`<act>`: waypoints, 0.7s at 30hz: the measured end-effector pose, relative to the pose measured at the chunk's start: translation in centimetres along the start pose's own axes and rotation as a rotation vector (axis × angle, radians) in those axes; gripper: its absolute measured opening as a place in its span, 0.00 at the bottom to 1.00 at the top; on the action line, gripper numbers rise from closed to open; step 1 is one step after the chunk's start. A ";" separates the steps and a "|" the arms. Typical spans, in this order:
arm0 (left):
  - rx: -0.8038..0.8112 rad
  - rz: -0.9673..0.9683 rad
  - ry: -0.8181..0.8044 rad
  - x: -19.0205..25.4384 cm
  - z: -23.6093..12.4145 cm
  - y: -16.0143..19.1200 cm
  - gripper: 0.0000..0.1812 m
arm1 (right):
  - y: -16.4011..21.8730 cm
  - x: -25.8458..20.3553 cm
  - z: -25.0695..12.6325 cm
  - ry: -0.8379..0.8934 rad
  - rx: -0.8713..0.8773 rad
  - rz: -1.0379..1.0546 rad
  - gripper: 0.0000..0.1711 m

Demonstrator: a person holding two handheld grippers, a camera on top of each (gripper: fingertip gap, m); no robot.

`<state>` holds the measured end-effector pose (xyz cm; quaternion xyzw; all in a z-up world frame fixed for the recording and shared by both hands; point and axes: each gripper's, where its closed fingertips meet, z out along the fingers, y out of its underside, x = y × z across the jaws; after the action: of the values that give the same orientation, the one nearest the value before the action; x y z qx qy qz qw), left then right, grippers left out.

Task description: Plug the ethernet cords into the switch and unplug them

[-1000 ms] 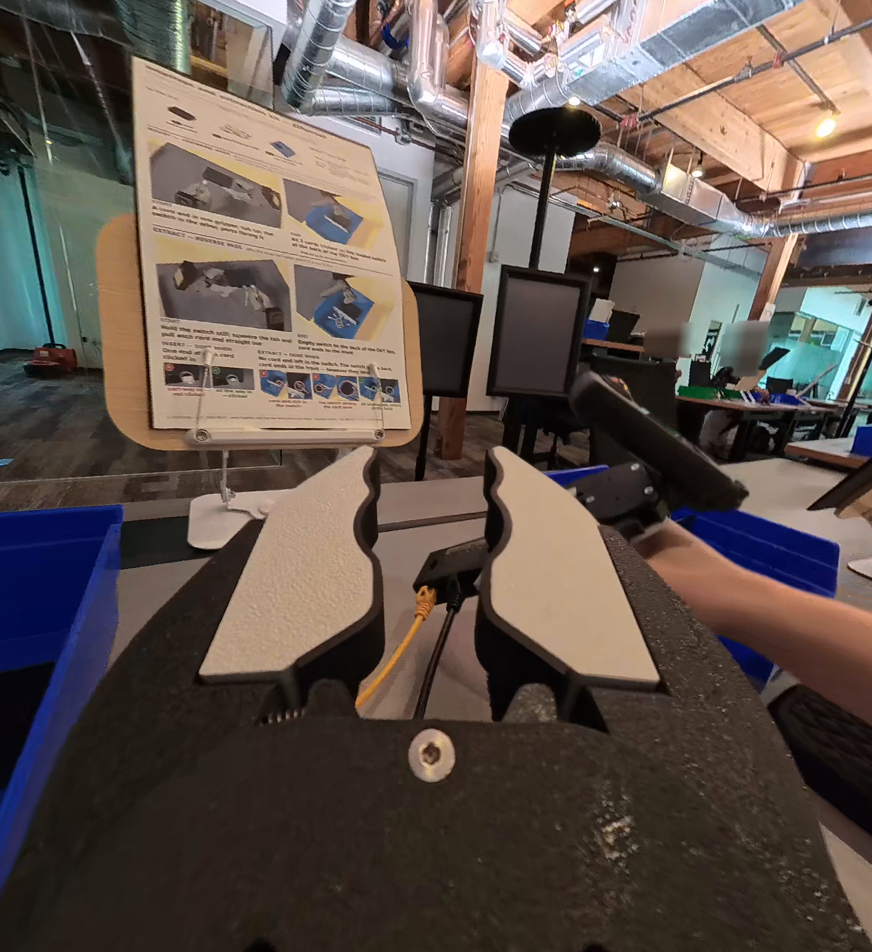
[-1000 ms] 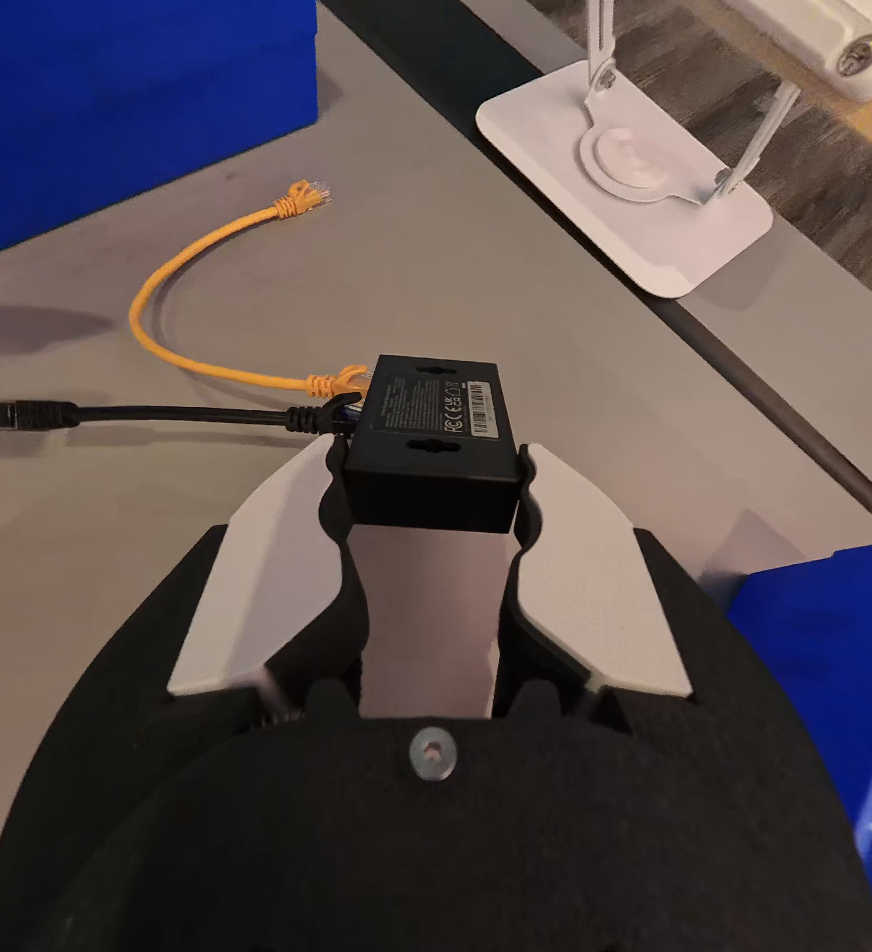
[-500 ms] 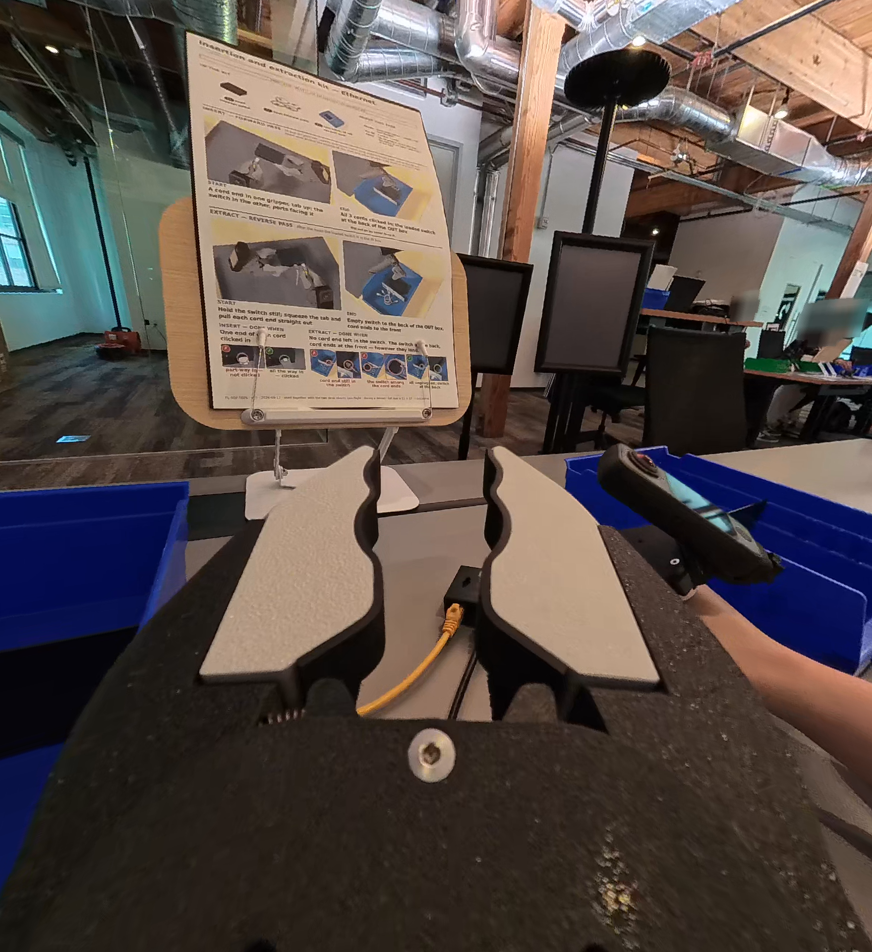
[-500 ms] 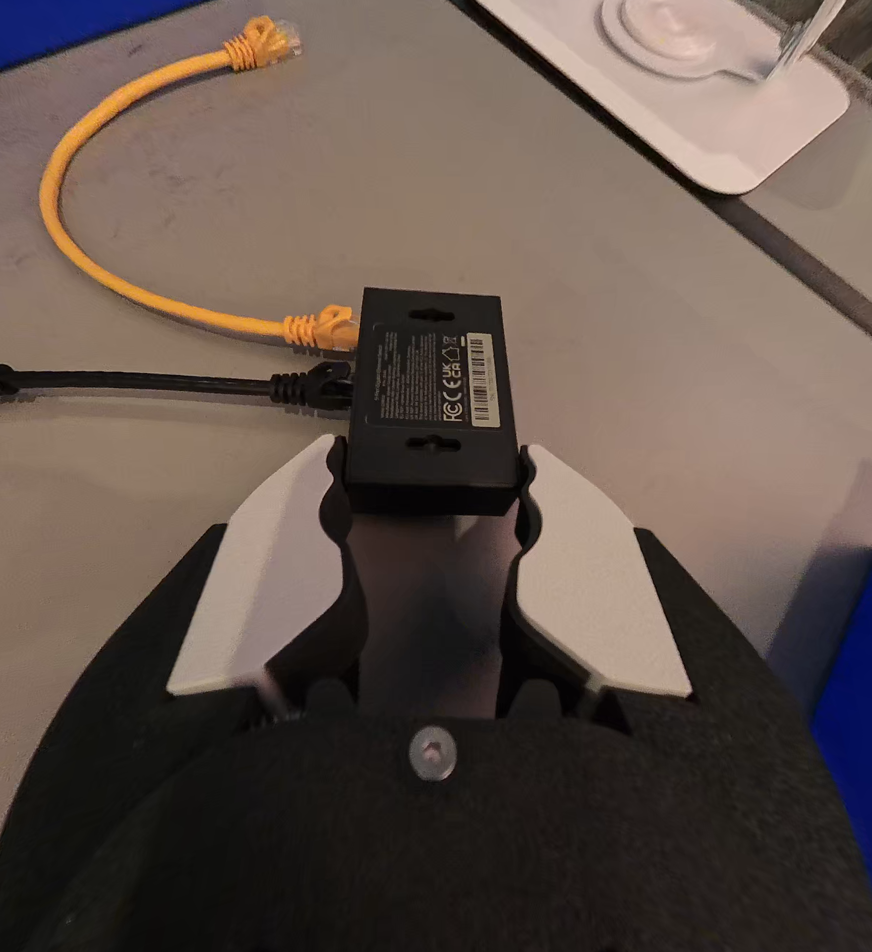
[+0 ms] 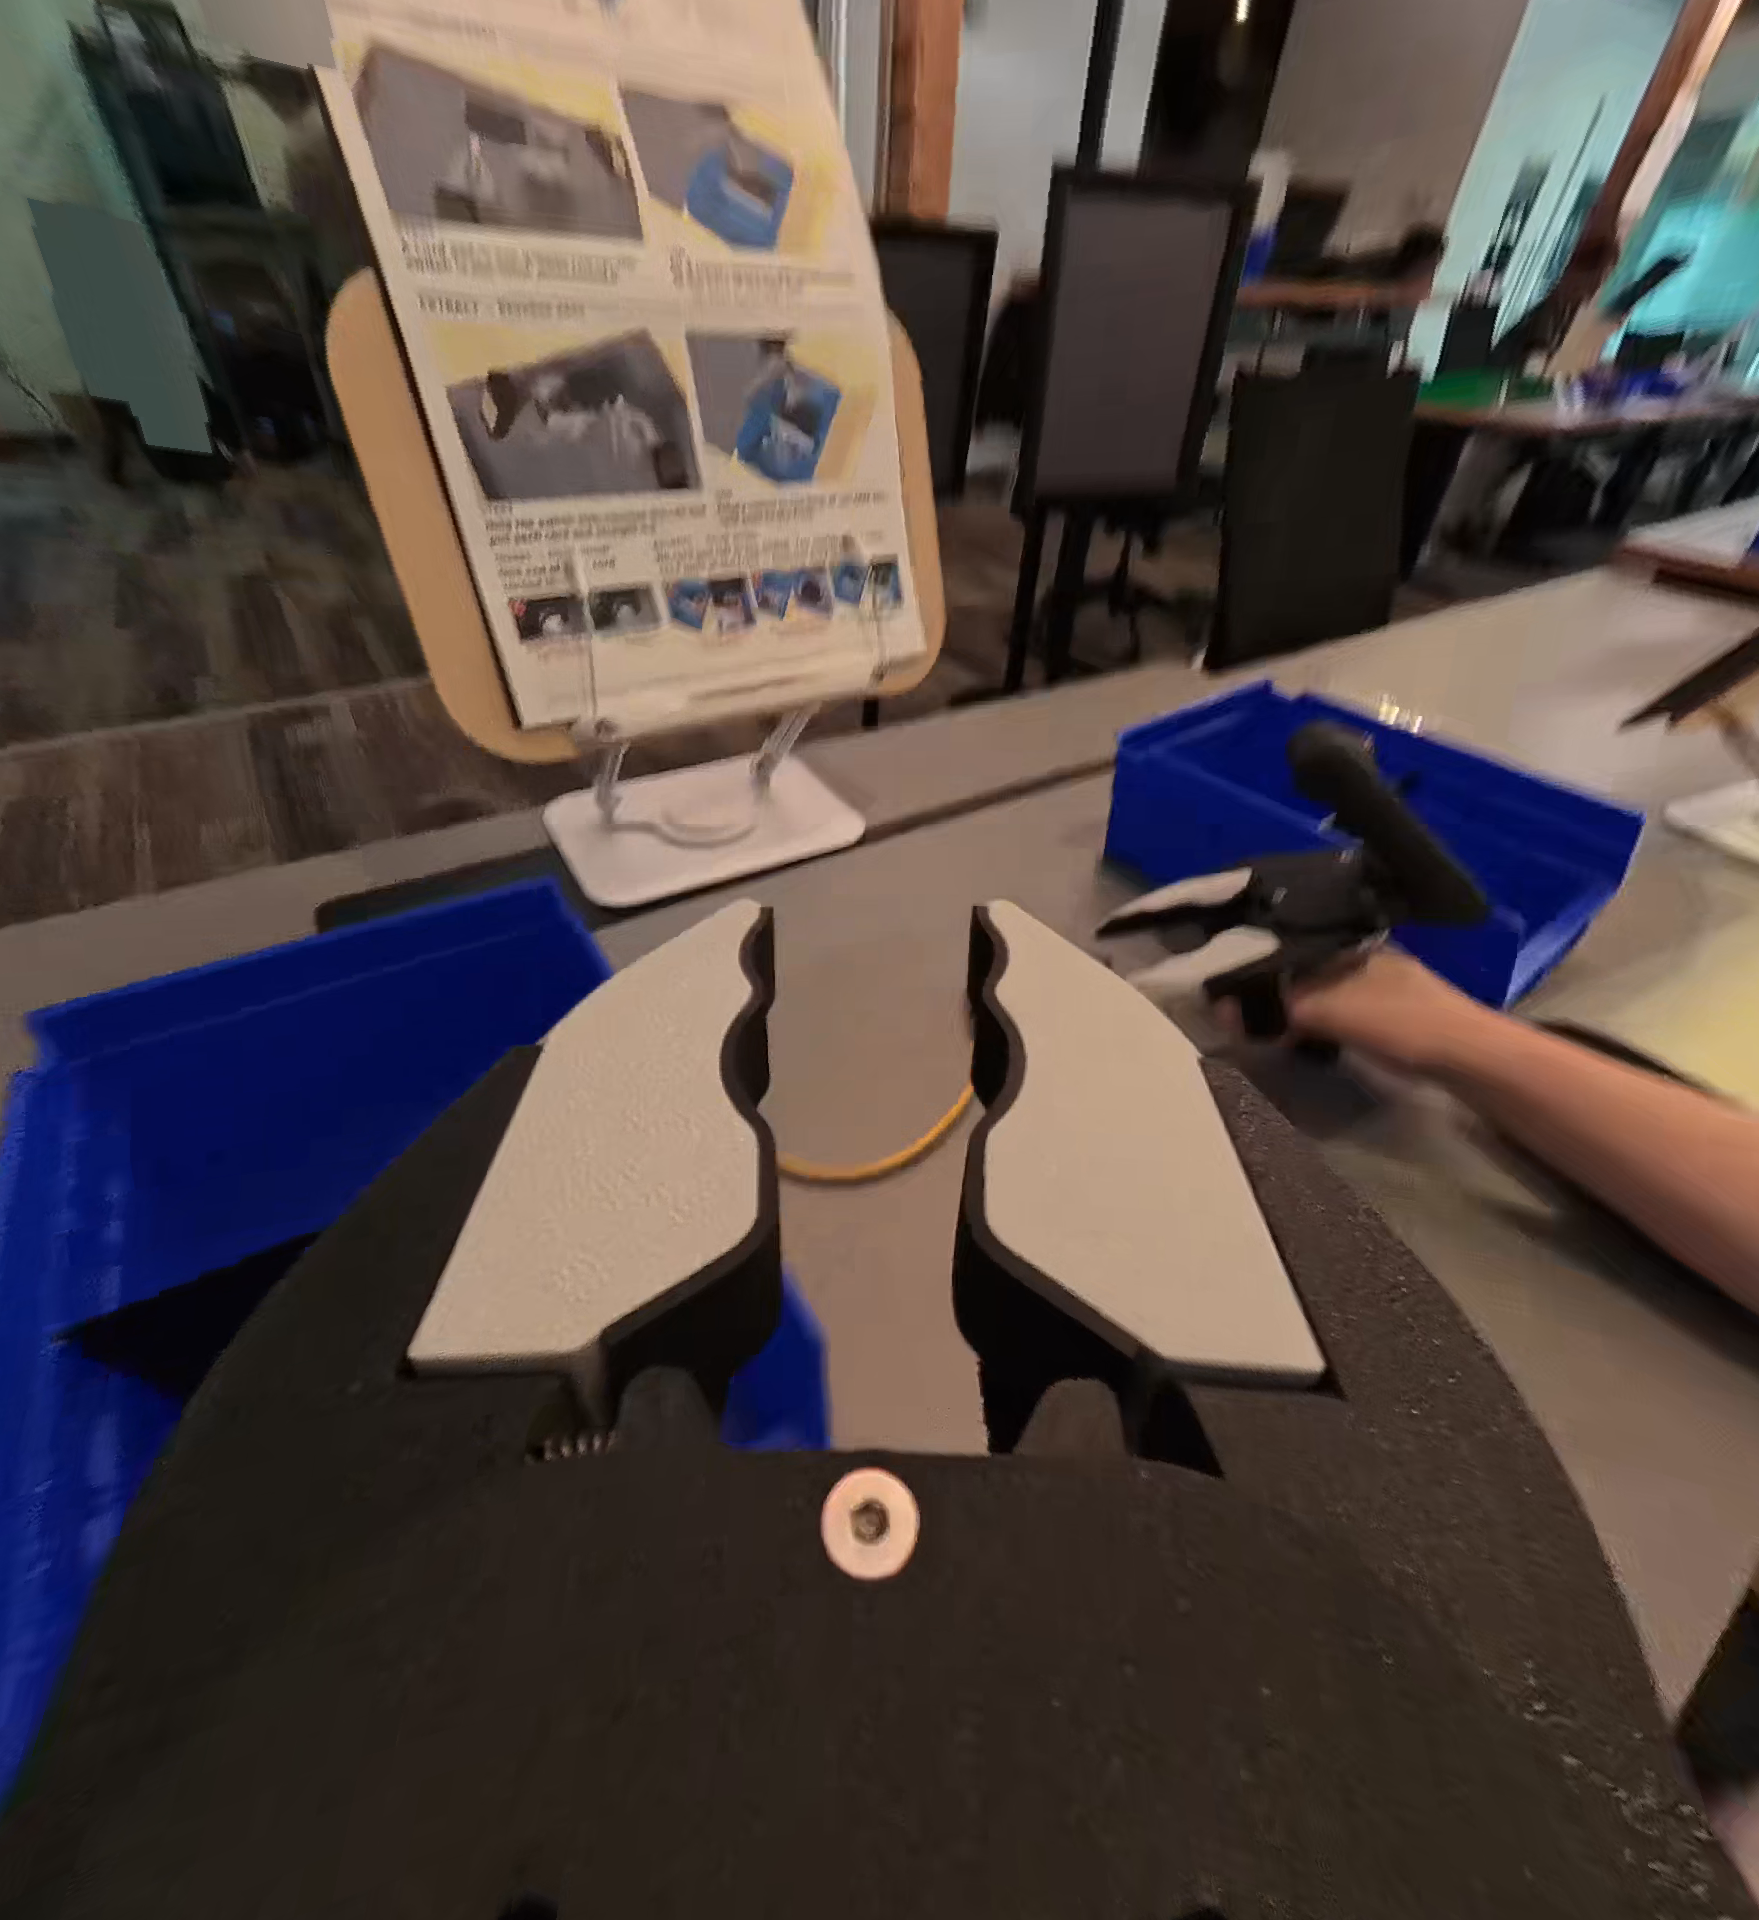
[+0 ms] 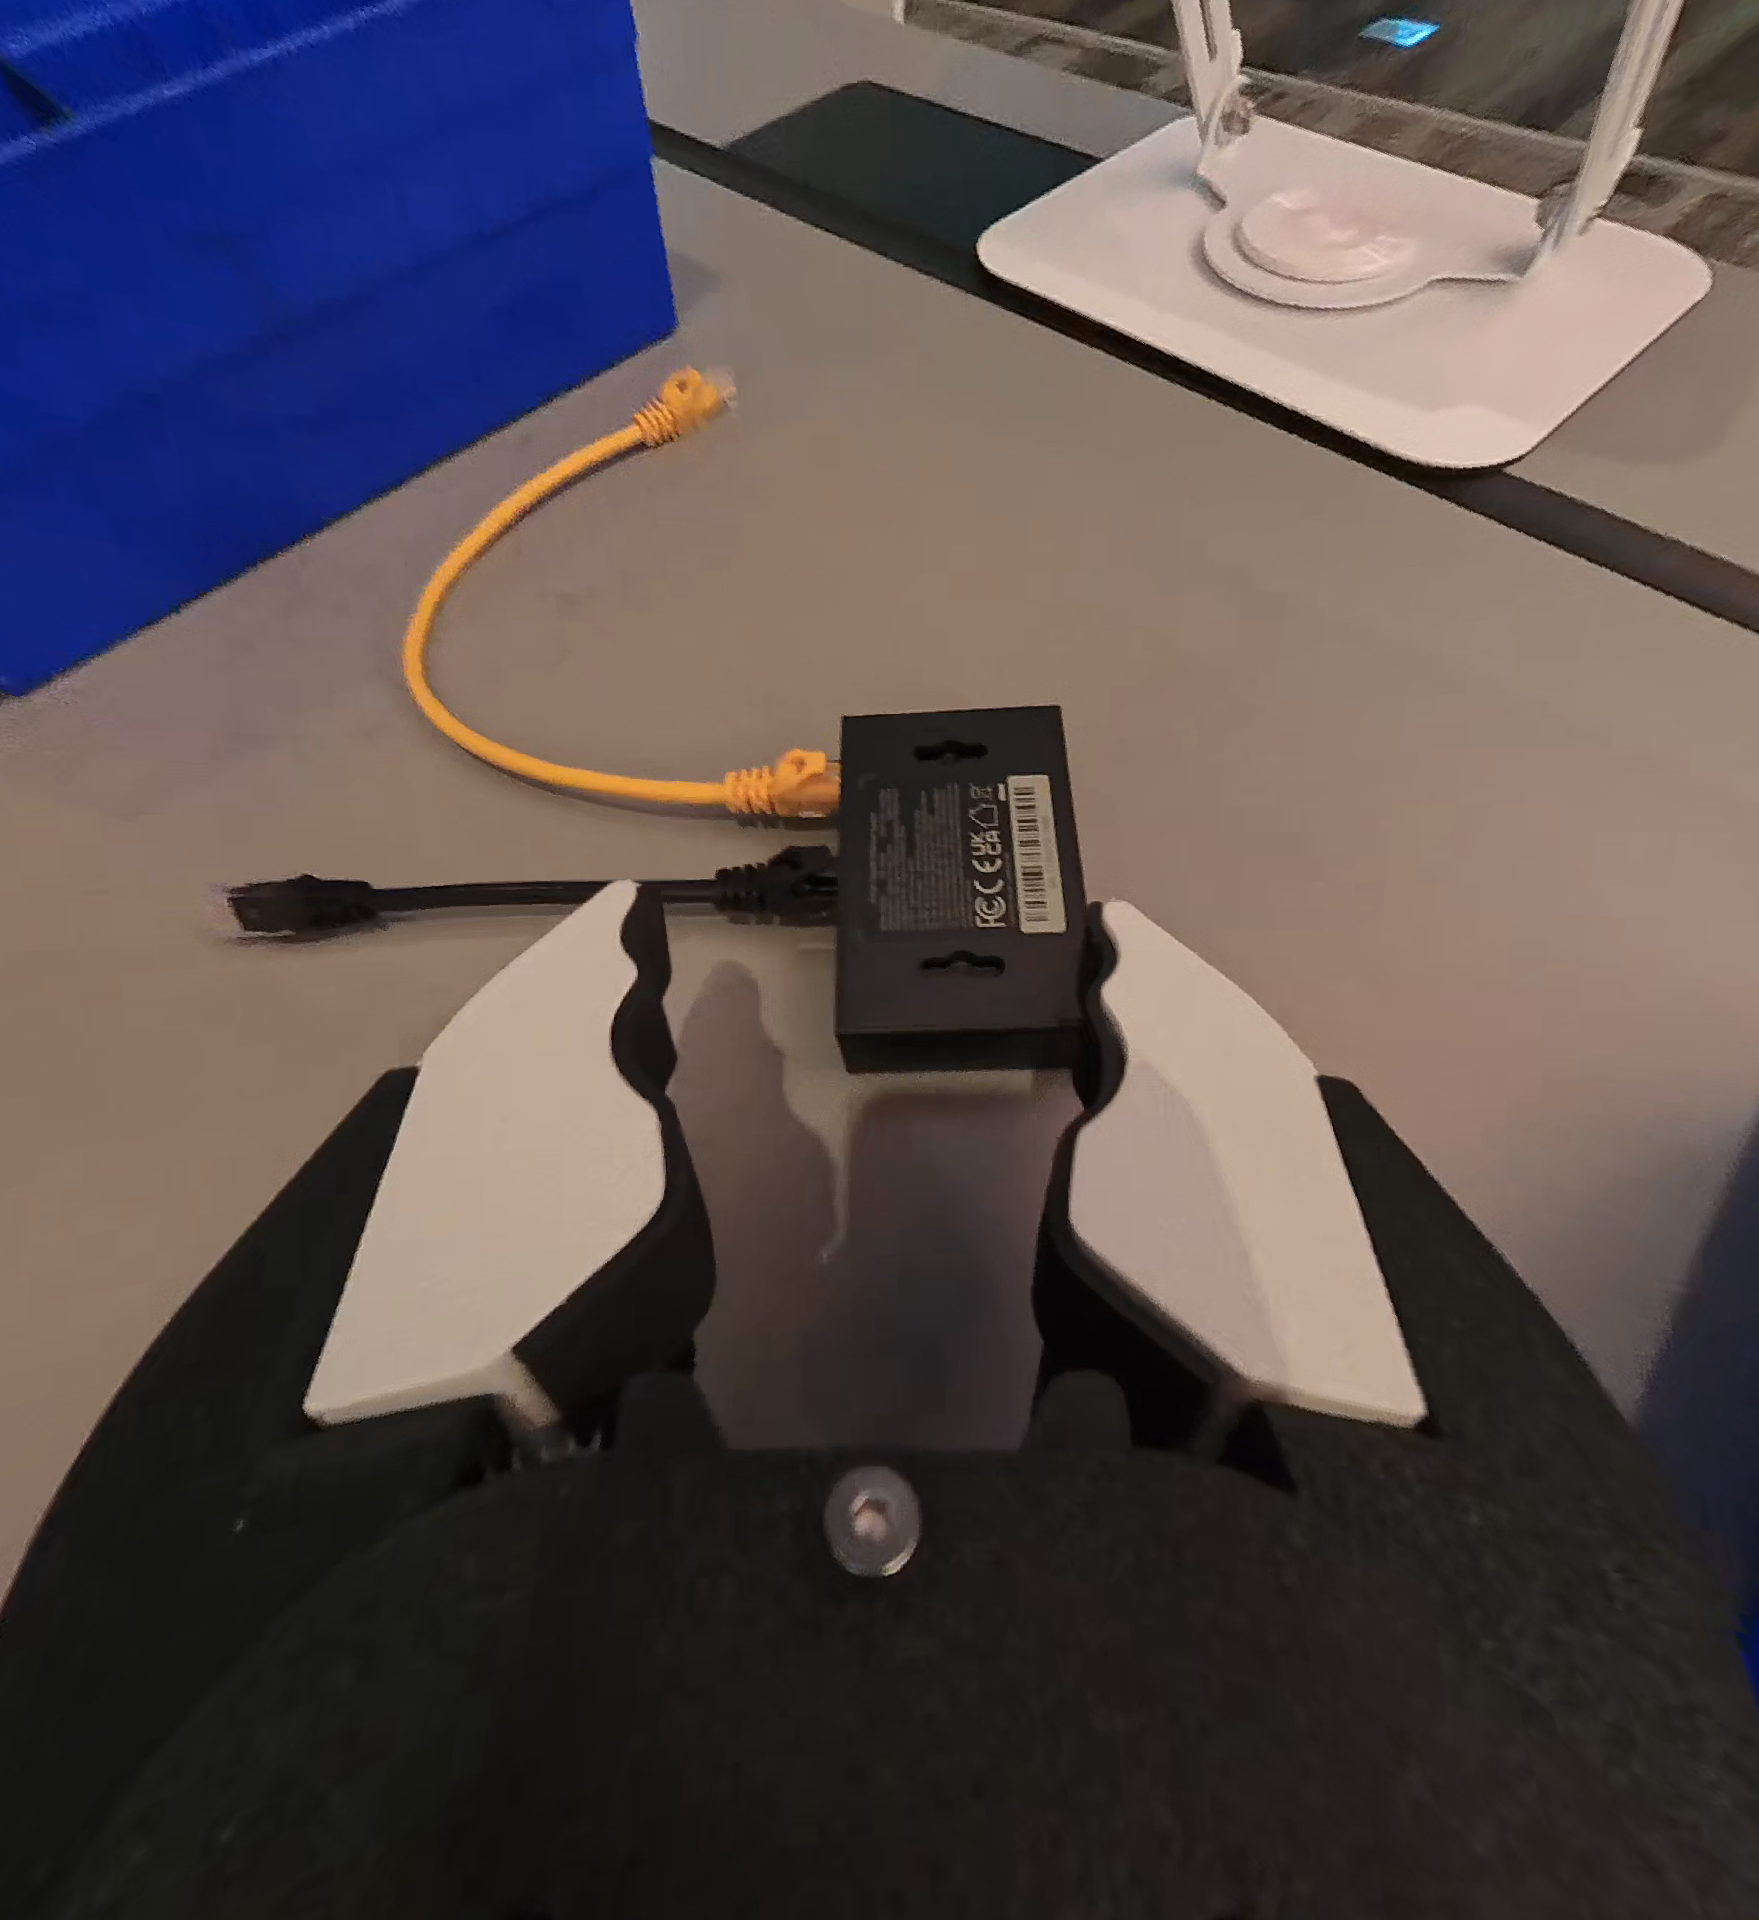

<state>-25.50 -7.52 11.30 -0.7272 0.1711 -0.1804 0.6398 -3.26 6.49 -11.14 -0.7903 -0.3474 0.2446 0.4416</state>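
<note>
The black switch (image 6: pixel 958 883) lies on the grey table (image 6: pixel 1270 675), label side up. A yellow cord (image 6: pixel 501 717) and a black cord (image 6: pixel 501 894) are plugged into its left side, and their free ends rest on the table. My right gripper (image 6: pixel 870 914) is open around the switch's near end: the left finger (image 6: pixel 542 1039) stands clear of it and the right finger (image 6: pixel 1197 1039) is at its edge. My left gripper (image 5: pixel 870 920) is open and empty above the table, with a loop of the yellow cord (image 5: pixel 875 1158) showing below it. The right gripper (image 5: pixel 1181 925) also shows in the left wrist view.
A blue bin (image 5: pixel 231 1039) stands at the left and another (image 5: pixel 1374 821) at the right. An instruction sheet on a stand (image 5: pixel 626 416) with a white base (image 6: pixel 1353 291) stands at the table's far edge. A person's forearm (image 5: pixel 1581 1122) reaches in from the right. Some 35 cm of space lies between my two pairs of fingers. My right gripper is the nearer one to the white base (image 6: pixel 1353 291): about 30 cm, against 50 cm. Look for it in the left wrist view (image 5: pixel 749 822) too.
My right gripper's jaws have widened and let go of the switch, which now lies on the table. My left gripper has swung left and tilted down, away from the switch.
</note>
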 end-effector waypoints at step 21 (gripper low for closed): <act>-1.208 0.482 0.448 -10.6 2.7 24.9 0.14 | -0.7 1.4 -1.0 -0.073 0.091 0.142 0.39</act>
<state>-33.96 -3.17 -14.15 -0.8432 0.5268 -0.0520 0.0938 -1.95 7.28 -10.19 -0.7826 -0.2949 0.3193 0.4456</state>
